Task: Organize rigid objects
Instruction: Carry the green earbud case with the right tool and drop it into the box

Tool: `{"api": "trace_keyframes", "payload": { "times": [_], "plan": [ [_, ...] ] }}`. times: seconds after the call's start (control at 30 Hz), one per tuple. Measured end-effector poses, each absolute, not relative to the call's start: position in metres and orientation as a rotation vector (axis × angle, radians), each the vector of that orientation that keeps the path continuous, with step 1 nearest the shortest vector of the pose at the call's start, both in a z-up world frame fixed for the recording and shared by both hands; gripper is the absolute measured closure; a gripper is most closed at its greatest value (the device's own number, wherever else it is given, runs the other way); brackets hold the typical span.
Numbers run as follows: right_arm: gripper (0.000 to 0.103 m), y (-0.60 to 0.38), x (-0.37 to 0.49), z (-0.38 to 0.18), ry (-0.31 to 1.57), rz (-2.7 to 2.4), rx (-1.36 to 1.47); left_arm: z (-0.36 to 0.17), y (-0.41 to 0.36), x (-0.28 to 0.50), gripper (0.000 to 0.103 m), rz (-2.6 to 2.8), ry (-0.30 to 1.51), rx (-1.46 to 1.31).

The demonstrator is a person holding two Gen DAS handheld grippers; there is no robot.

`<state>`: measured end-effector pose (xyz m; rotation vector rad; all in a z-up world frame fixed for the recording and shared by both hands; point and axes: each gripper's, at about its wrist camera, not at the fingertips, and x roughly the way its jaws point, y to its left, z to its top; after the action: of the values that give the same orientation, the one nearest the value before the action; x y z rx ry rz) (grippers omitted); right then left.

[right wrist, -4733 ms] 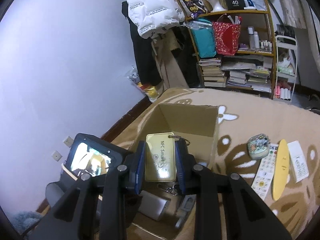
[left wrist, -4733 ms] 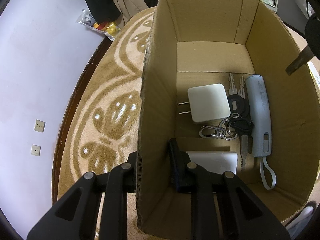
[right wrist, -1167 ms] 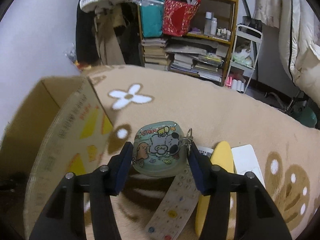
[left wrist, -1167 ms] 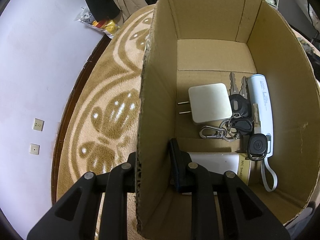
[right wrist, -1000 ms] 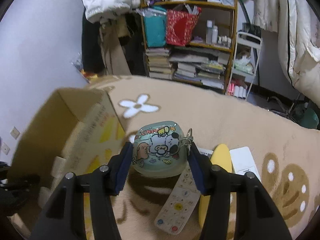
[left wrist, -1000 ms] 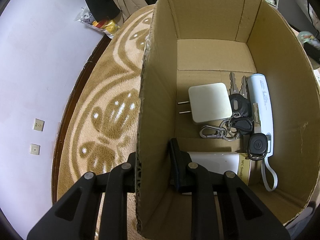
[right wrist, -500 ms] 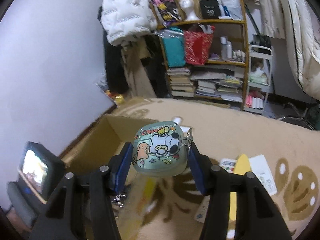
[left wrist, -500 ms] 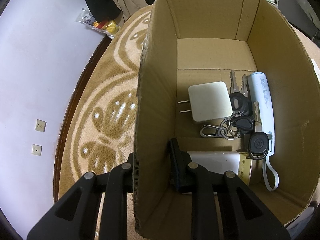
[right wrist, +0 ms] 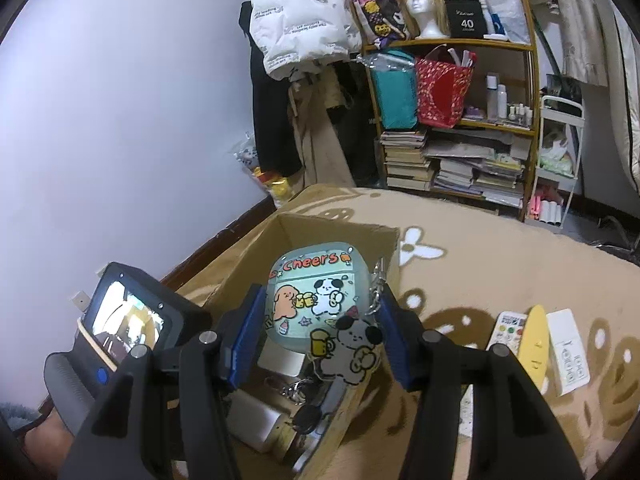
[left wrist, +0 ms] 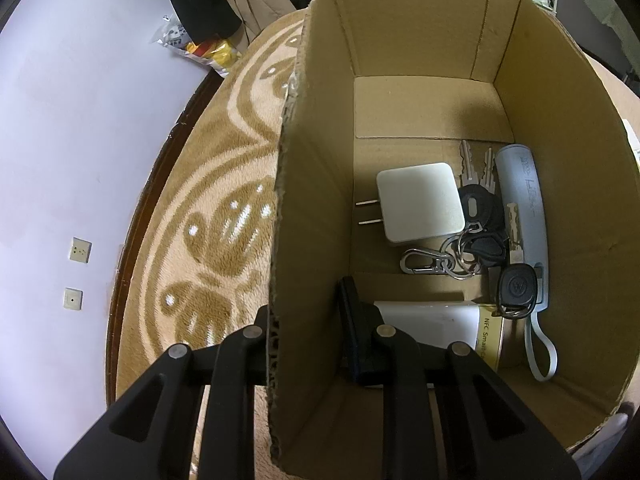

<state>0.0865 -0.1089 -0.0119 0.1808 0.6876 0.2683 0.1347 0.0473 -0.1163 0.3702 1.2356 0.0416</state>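
My right gripper (right wrist: 316, 332) is shut on a pale green cartoon case (right wrist: 314, 296) with a dog charm on a chain, held above the open cardboard box (right wrist: 340, 228). My left gripper (left wrist: 308, 320) is shut on the box's left wall (left wrist: 312, 208), one finger outside and one inside. On the box floor lie a white charger (left wrist: 420, 208), a bunch of keys (left wrist: 476, 232), a light grey cylinder with a strap (left wrist: 524, 208), a white block (left wrist: 428, 314) and a gold NFC card (left wrist: 490, 340).
The box stands on a tan patterned carpet (right wrist: 500, 260). To its right lie a white remote (right wrist: 506, 330), a yellow flat object (right wrist: 534, 340) and a white card (right wrist: 568, 350). A crowded bookshelf (right wrist: 452, 120) and hanging coats (right wrist: 300, 32) stand behind. A lilac wall (left wrist: 80, 120) is to the left.
My right gripper has carried the cartoon case from over the carpet to above the box. Before that, the NFC card it held ended up in the box. My left gripper has kept its hold on the wall.
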Motion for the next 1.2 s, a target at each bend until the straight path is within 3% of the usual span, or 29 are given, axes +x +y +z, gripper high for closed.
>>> {"api": "trace_keyframes", "payload": {
  "times": [1.2],
  "plan": [
    [0.045, -0.093, 0.094, -0.043, 0.797, 0.281, 0.123, -0.117, 0.051, 0.135, 0.082, 0.036, 1.241, 0.349]
  ]
}}
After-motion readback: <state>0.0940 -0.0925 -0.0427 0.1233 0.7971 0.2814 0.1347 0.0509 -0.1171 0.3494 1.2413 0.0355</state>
